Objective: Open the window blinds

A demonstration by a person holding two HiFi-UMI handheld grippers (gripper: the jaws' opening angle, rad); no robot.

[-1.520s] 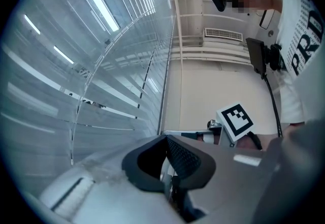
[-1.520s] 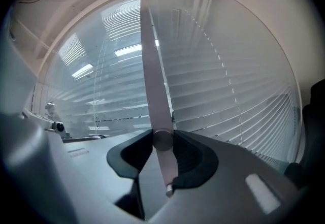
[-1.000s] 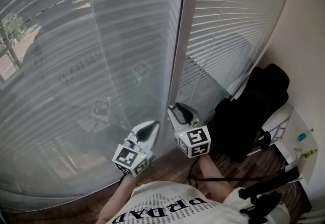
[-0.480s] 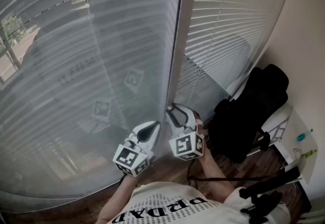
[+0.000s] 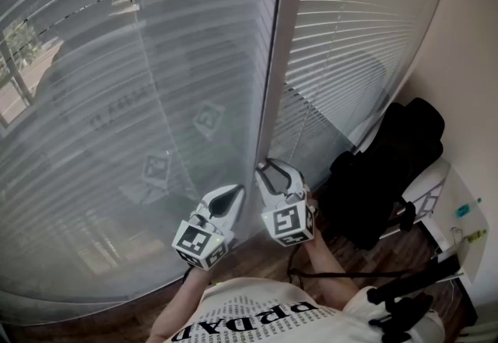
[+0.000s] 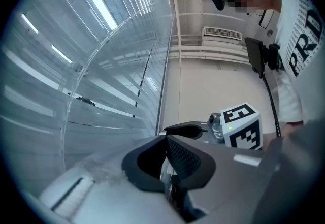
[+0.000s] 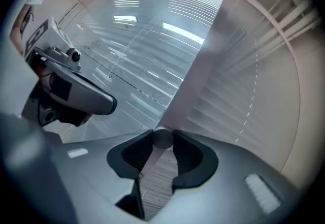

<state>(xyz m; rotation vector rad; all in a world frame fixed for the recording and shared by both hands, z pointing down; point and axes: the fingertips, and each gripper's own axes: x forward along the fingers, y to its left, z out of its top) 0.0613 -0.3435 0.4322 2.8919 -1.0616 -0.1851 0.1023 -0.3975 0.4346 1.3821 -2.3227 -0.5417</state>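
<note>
Grey slatted blinds (image 5: 117, 100) cover the big window, and a second set of blinds (image 5: 350, 46) hangs to the right of the pale upright frame (image 5: 272, 61). My right gripper (image 5: 268, 170) points at the foot of that frame. Its jaws are closing, and in the right gripper view the pads of the right gripper (image 7: 162, 141) press on the round end of the blind wand (image 7: 162, 138). My left gripper (image 5: 233, 192) hangs just to its left, close to the slats, with its tips together. In the left gripper view the left gripper (image 6: 167, 139) looks shut with nothing clearly held.
A black bag or padded seat (image 5: 389, 170) leans in the right corner beside a white panel (image 5: 459, 217). A black stand (image 5: 405, 287) lies on the wooden floor (image 5: 264, 256) at lower right. The person's printed white shirt (image 5: 257, 314) fills the bottom edge.
My right gripper has rolled about its own axis and shifted slightly left, so its marker cube shows another face. The left gripper has stayed where it was.
</note>
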